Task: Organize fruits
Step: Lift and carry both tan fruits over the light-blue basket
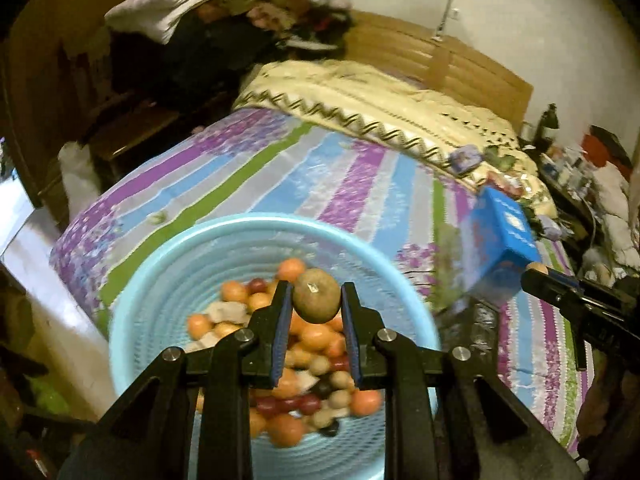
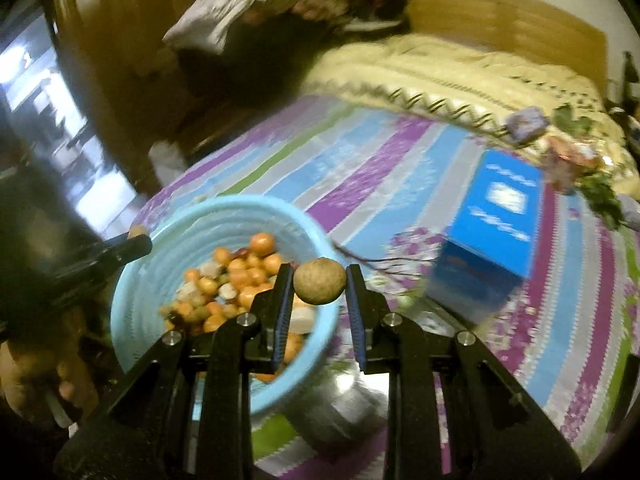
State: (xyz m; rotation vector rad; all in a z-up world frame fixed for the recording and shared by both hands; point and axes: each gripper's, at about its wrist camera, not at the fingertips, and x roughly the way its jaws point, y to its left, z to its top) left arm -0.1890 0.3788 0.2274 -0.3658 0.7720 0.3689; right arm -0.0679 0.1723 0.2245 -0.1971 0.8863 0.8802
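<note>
Light-blue basket (image 1: 132, 280), the landmark: set at the near end of a striped bedspread (image 1: 360, 184), filled with small orange, red and tan fruits (image 1: 316, 336).

Left gripper (image 1: 316, 300): above the basket's middle, clamped on a brown round fruit (image 1: 316, 295) bearing a small sticker.

Right gripper (image 2: 318, 282): over the basket's right rim, clamped on a second tan-brown fruit (image 2: 319, 281).

Blue box (image 2: 492, 236): right of the basket, well apart, on the bedspread.

Cream quilt (image 1: 392, 108): beyond the basket, at the far end of the bed.

Silvery container (image 2: 344, 404): just beside the basket, lower right; blurred.
</note>
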